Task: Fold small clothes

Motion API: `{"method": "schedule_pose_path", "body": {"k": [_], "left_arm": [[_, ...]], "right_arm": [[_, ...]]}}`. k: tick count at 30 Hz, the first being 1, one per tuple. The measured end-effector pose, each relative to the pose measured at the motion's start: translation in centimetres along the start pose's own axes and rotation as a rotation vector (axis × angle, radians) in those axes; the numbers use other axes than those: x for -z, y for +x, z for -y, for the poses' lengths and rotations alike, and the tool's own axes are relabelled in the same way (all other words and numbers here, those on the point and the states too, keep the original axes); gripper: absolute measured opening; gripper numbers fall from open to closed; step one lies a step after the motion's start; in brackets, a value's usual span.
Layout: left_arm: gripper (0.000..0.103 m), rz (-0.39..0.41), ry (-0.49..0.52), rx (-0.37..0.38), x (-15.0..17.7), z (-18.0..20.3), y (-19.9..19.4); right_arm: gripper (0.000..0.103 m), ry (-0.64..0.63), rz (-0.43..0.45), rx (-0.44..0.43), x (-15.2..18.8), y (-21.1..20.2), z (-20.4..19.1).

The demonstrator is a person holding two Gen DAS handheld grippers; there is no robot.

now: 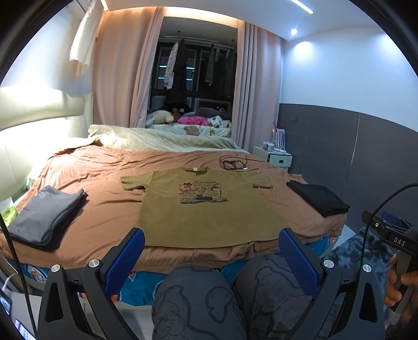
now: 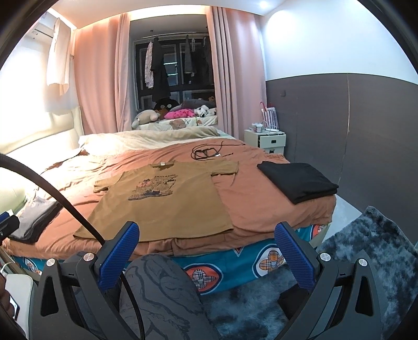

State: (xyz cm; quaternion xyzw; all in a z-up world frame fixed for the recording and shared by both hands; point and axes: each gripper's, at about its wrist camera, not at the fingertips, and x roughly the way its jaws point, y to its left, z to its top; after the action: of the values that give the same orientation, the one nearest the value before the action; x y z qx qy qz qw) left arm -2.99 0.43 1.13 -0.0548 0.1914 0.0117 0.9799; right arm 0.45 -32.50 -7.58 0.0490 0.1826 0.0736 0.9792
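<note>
Lying flat, front up, on the rust-brown bedsheet point(image 1: 104, 193), the olive cotton T-shirt with a dark printed graphic point(image 1: 206, 206) reaches the near edge. A folded grey garment point(image 1: 44, 211) flanks its left, a folded black one point(image 1: 318, 197) its right. Both blue-padded grippers, left point(image 1: 211, 257) and right point(image 2: 206, 252), hover wide apart and empty above patterned knees point(image 1: 198, 300).

Warm light floods the left of both views, overexposing the headboard point(image 1: 39, 112) and pillow area to a near-white glare; a ceiling strip light point(image 1: 301, 6) and spotlight point(image 1: 294, 32) cast cool blue-white patches on the upper right wall; the window point(image 1: 196, 65) at centre top is dark; fisheye bending curves the edges, with black vignette corners; focus stays fairly sharp throughout.
</note>
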Motion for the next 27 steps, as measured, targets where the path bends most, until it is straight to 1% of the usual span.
{"method": "schedule_pose_path", "body": {"k": [4,8,11,15,27], "left_arm": [[0.103,-0.001,0.001,-0.006,0.13,-0.13,0.00],[0.103,0.020,0.004,-0.043,0.12,-0.12,-0.27],[0.103,0.037,0.003,-0.049,0.11,-0.01,-0.59],[0.103,0.034,0.005,-0.069,-0.09,0.16,-0.49],[0.103,0.027,0.017,-0.071,-0.08,0.01,-0.16]], "right_arm": [[0.103,-0.005,-0.007,0.001,-0.10,0.07,0.13],[0.103,-0.009,-0.004,0.004,-0.30,0.03,-0.01],[0.103,-0.015,-0.004,0.005,-0.33,-0.01,-0.03],[0.103,-0.013,-0.002,0.011,-0.31,-0.10,-0.02],[0.103,-0.020,0.000,0.020,-0.25,-0.14,-0.04]]}}
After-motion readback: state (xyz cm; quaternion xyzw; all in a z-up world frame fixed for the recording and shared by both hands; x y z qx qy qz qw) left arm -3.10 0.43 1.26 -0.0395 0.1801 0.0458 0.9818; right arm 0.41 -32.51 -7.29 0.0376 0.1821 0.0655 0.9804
